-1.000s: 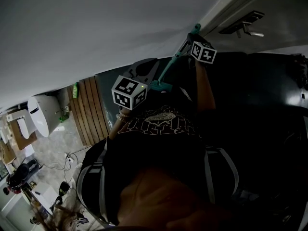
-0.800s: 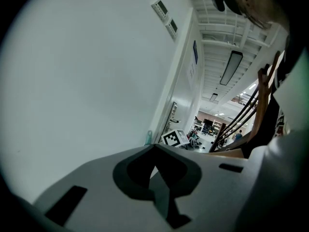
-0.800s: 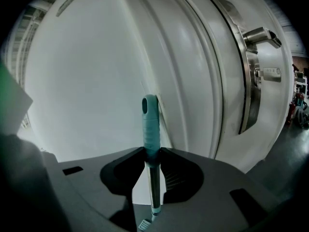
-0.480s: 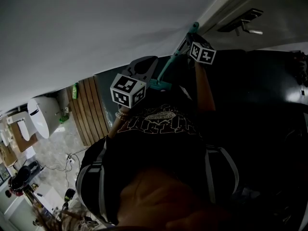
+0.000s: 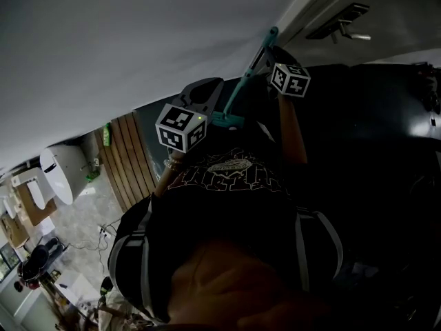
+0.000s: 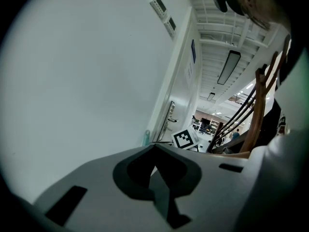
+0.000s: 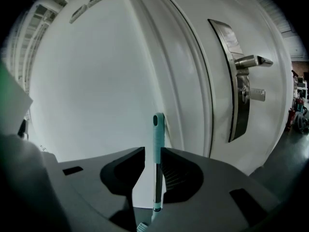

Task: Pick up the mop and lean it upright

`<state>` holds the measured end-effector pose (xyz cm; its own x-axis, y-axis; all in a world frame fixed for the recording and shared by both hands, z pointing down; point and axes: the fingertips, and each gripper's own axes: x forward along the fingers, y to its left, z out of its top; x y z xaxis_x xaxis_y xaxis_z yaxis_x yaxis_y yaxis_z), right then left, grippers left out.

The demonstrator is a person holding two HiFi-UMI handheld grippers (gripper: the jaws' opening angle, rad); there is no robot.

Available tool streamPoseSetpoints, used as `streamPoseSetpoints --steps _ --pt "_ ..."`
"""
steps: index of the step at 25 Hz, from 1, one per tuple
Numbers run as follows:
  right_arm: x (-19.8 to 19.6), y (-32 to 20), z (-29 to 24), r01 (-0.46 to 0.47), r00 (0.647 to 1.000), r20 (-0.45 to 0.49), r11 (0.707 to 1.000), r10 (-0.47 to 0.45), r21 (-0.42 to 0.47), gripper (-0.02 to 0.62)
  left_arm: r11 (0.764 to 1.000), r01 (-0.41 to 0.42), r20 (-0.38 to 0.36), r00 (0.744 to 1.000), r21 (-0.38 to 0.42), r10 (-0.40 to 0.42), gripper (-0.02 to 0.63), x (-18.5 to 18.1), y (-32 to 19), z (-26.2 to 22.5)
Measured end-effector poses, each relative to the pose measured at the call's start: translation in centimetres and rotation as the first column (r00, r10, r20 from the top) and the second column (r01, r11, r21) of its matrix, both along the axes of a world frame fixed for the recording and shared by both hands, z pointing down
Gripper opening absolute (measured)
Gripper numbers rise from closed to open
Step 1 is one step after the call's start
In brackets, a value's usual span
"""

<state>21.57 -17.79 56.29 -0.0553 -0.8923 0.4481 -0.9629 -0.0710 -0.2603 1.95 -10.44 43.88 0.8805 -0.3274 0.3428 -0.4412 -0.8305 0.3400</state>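
Note:
The mop's teal and metal handle [image 5: 242, 83] runs up along the white wall [image 5: 138, 40] beside a door frame. My right gripper [image 5: 267, 52] is shut on the handle [image 7: 157, 149], whose teal tip stands above the jaws, close to the wall. My left gripper [image 5: 205, 89] hangs lower, just left of the handle and beside a teal fitting [image 5: 226, 120]. In the left gripper view its jaws [image 6: 155, 154] stand shut with nothing between them, and the handle's tip [image 6: 147, 137] shows far off. The mop head is hidden.
A white door [image 7: 270, 129] with a metal lever handle [image 7: 247, 62] stands right of the mop; the lever [image 5: 340, 26] also shows in the head view. The person's dark torso [image 5: 227, 240] fills the lower part. A wooden slatted panel [image 5: 127, 157] and a toilet [image 5: 58, 167] lie at left.
Both grippers and the mop handle have shifted slightly upward along the wall. The grips look the same.

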Motion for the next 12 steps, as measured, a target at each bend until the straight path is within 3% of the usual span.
streamPoseSetpoints --steps 4,12 --pt "-1.0 1.0 -1.8 0.022 1.0 -0.015 0.999 -0.022 0.036 0.11 1.0 -0.006 -0.003 1.0 0.003 0.006 0.046 0.1 0.0 -0.1" --pt "-2.4 3.2 -5.5 0.064 0.996 -0.062 0.991 -0.057 0.115 0.044 0.999 -0.029 -0.003 1.0 0.013 0.03 0.046 1.3 0.5 0.2"
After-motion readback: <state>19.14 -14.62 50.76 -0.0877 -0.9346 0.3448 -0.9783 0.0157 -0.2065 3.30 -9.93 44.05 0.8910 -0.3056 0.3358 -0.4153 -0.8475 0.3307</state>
